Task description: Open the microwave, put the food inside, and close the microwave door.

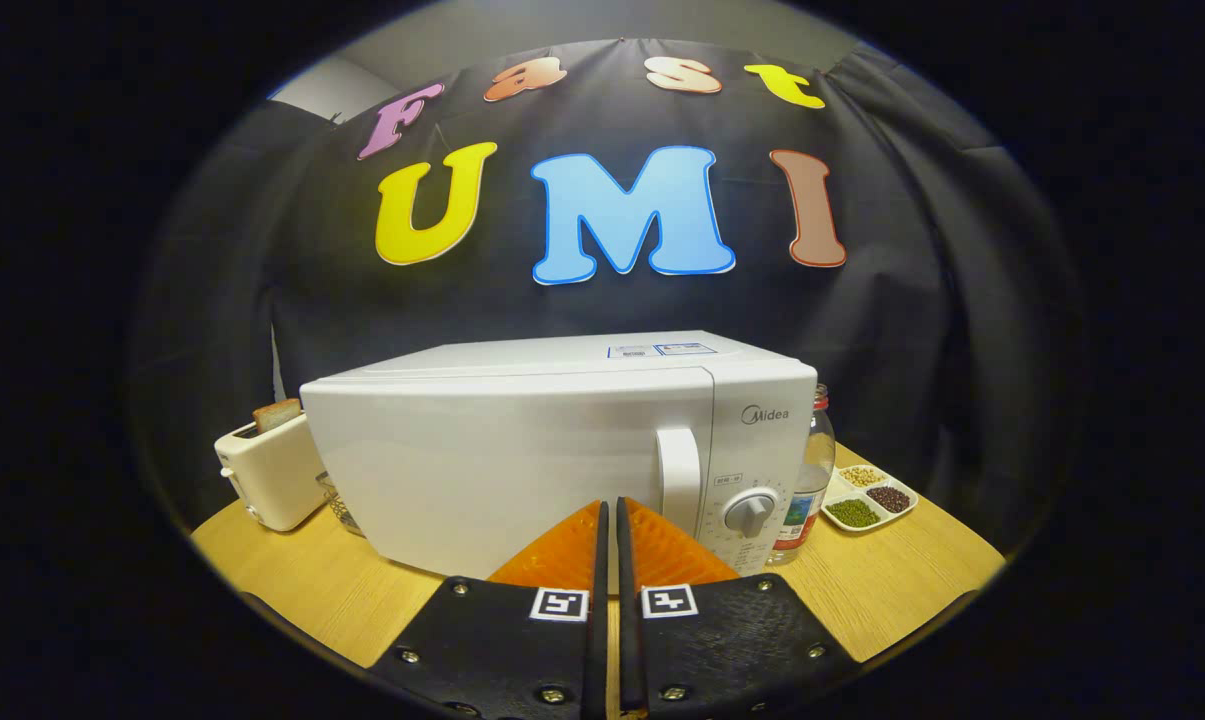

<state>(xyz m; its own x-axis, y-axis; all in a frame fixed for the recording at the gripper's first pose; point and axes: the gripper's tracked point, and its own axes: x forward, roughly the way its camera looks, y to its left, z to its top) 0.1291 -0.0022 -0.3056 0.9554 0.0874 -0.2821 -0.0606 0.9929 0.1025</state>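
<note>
Gripper view: the gripper, fingers closed together on nothing, faces the shut white microwave on the wooden table, whose door handle stands just ahead at one o'clock. With a toaster at ten o'clock and a jar and bean tray at two o'clock, a likely fault is closed fingers sliding off the handle, or a hard pull dragging the whole oven.

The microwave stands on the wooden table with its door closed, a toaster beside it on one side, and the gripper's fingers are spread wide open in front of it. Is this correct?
Not quite. In the gripper view the gripper has its fingers closed together, holding nothing, not spread wide. The rest holds: the microwave is on the wooden table, door closed, toaster beside it.
</note>
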